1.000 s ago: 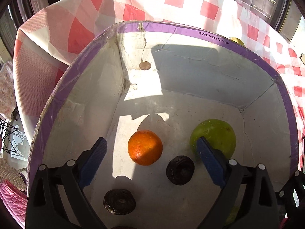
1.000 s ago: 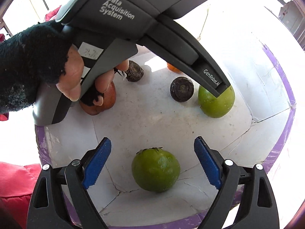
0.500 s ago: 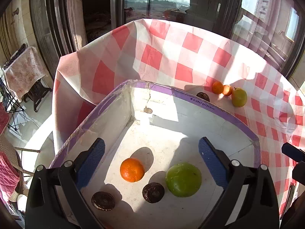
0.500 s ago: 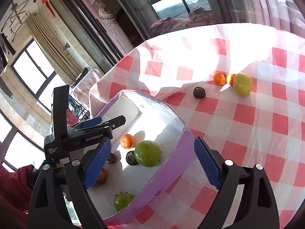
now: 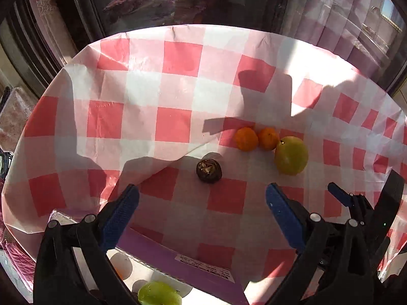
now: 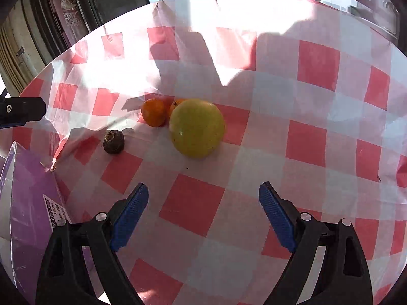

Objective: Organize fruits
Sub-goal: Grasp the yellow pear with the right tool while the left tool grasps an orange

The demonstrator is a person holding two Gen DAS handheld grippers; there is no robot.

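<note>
On the red-and-white checked tablecloth [image 5: 173,124] lie a dark brown wrinkled fruit [image 5: 208,170], two oranges [image 5: 246,139] [image 5: 268,138] and a large yellow-green fruit [image 5: 291,155]. My left gripper [image 5: 202,194] hovers open short of the dark fruit, above the purple-rimmed white box [image 5: 193,267], where a green fruit [image 5: 159,293] shows. In the right wrist view my right gripper [image 6: 203,193] stands open just short of the yellow-green fruit [image 6: 197,128], with an orange [image 6: 154,112] and the dark fruit [image 6: 113,141] to its left. The second orange [image 6: 176,104] is mostly hidden behind the large fruit.
The purple box wall [image 6: 28,190] stands at the left in the right wrist view. The right gripper's body [image 5: 356,218] shows at the lower right of the left wrist view. Windows and curtains [image 5: 178,0] lie beyond the table's far edge.
Both grippers have lifted out of the box and swung toward the fruits lying on the tablecloth. The box has dropped to the bottom or left edge of each view.
</note>
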